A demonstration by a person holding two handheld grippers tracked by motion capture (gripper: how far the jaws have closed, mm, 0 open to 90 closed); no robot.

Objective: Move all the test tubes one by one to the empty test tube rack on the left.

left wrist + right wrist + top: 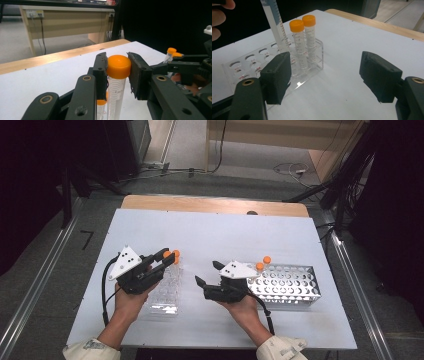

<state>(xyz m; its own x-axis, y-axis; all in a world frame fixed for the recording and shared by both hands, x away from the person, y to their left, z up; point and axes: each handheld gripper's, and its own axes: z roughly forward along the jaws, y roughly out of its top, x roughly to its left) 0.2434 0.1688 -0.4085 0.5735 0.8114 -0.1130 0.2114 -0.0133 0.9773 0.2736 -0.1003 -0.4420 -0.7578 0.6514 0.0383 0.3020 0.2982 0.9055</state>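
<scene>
Tube pinched over the clear rack, other gripper wide open

Big white table (215, 235), perforated metal rack (295, 282) on the right, clear plastic rack (262, 62) on the left. Left gripper (117, 70) is clamped on the orange cap of a clear graduated tube (116, 90), held upright above the clear rack. Right gripper (324, 77) has its jaws spread wide, nothing between them.

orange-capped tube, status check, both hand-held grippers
Left hand-held gripper shut on orange-capped tube, above the clear rack. Right hand-held gripper open, empty. Nothing in the way.
</scene>
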